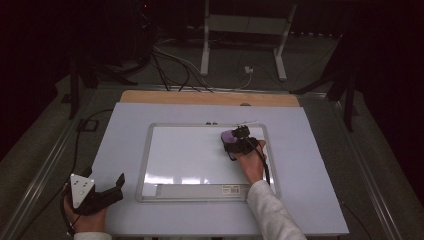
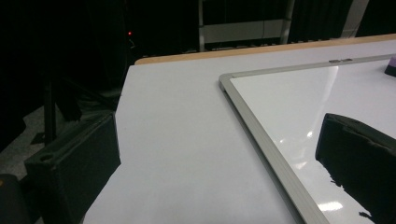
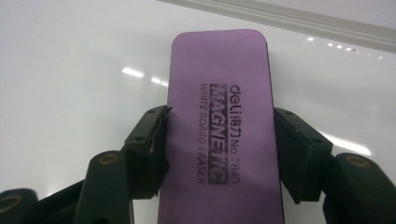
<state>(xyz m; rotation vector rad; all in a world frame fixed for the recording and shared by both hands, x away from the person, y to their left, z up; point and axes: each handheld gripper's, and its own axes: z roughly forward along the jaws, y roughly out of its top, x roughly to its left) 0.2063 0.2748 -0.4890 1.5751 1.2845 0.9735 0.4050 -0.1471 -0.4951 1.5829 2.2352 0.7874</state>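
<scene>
Worktop (image 1: 125, 150) carries a whiteboard (image 1: 190, 150) lying flat, w/ its silver frame all round and a tray strip along the near edge. Board surface looks clean in the high view.

Right gripper (image 1: 239, 141) sits over the board's far right part, jaws closed on a purple eraser (image 1: 228, 135). Left gripper (image 1: 102, 192) rests off the board at the near left corner of the worktop, jaws spread wide, holding nothing, so the right hand is the one on the job.

Key relation: eraser's long axis runs straight out between the right jaws, in line w/ the gripper, pads pinching its two long sides. It lies flat on the board, near the far frame rail.

Right gripper view gives the label on the eraser (image 3: 219, 135), "MAGNETIC WHITE BOARD ERASER", and both pads touching its edges; high view can't resolve that. Left gripper view shows the board's far left corner (image 2: 226, 81) and bare worktop (image 2: 177, 140) between its open jaws.
</scene>
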